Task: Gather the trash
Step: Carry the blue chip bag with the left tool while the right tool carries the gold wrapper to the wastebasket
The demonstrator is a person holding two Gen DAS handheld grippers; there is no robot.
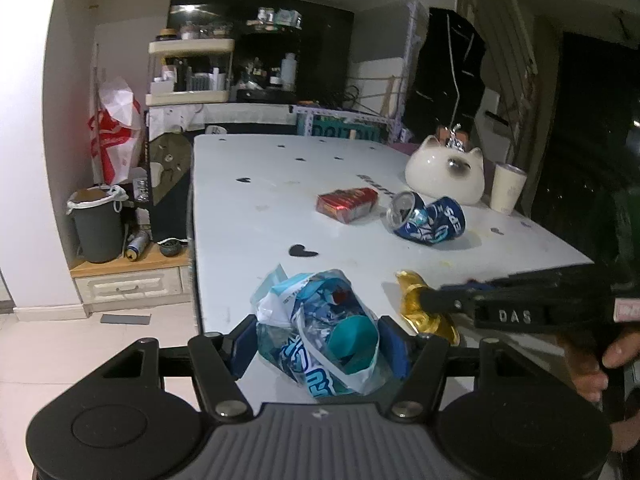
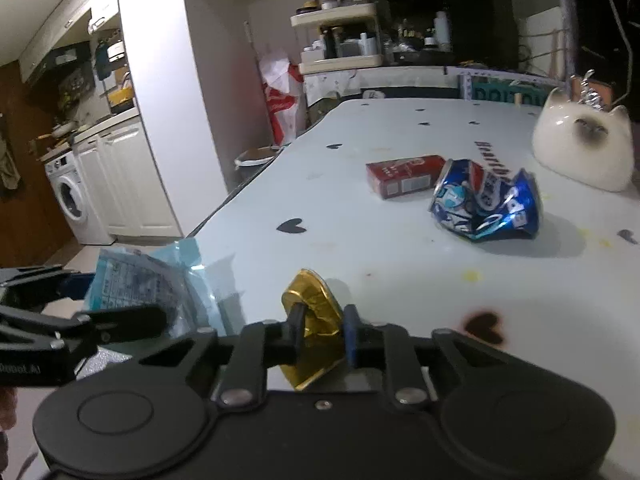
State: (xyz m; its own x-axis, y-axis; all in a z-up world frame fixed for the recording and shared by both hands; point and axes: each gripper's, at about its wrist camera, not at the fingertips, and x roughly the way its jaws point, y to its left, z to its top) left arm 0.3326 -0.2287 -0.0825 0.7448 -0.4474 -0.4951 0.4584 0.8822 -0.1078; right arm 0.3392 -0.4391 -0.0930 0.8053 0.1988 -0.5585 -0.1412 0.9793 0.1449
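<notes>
White table point(image 1: 248, 208) is carrying the remaining litter well ahead of both tools: crushed blue can point(image 2: 486, 200) lying on its side, red carton point(image 2: 404, 176) just beyond it. Blue snack bag point(image 1: 320, 344) is sitting at the near edge, left gripper point(image 1: 320, 346) half-open, pinching its sides. Right gripper point(image 2: 322, 334) is clamping the gold wrapper point(image 2: 316, 300) nearly shut; the can is lying nearer this hand.
</notes>
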